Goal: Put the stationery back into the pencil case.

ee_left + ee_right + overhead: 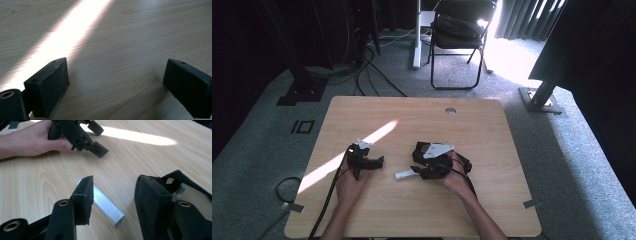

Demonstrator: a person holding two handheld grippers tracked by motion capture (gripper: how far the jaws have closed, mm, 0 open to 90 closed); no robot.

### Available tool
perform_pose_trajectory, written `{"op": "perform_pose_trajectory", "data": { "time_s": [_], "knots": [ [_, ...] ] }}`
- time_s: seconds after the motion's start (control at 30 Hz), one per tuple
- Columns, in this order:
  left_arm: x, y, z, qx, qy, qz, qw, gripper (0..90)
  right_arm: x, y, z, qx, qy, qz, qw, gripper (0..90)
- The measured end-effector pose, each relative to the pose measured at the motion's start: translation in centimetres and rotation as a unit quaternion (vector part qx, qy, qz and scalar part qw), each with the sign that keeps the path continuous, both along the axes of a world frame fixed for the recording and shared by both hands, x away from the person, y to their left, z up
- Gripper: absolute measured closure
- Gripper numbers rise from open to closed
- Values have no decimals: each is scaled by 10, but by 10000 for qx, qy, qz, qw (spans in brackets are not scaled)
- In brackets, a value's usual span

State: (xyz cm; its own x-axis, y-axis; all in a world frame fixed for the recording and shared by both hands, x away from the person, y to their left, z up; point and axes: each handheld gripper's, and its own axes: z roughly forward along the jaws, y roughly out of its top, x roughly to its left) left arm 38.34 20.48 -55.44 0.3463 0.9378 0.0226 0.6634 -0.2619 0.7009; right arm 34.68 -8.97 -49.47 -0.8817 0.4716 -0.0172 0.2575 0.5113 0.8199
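Both grippers rest low on the pale wooden table.
Right gripper stands part open; a small white rectangular plastic stick lies between its jaws, unclamped. Left gripper gapes wide, empty.

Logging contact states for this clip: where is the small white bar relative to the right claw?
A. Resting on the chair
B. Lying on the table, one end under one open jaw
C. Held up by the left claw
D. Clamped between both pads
B: in the right gripper view the white bar lies flat on the table, partly beneath one jaw of the right claw, whose jaws stand apart.
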Motion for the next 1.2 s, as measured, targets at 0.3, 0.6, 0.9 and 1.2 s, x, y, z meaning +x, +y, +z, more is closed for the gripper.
{"op": "perform_pose_trajectory", "data": {
  "time_s": [0.3, 0.6, 0.9, 1.2],
  "knots": [
    [0, 0, 0, 1, 0, -1, 10000, 65, 0, 10, -10, -139, 77, 73, 9998, 476],
    [0, 0, 0, 1, -1, -1, 10000, 65, -1, 17, -16, -211, 35, 147, 9997, 506],
    [0, 0, 0, 1, -1, -1, 10000, 65, 0, 24, -26, -297, 121, 198, 9993, 494],
    [0, 0, 0, 1, -1, -1, 10000, 65, 1, 28, -32, -374, 160, 240, 9989, 492]
  ]
}}
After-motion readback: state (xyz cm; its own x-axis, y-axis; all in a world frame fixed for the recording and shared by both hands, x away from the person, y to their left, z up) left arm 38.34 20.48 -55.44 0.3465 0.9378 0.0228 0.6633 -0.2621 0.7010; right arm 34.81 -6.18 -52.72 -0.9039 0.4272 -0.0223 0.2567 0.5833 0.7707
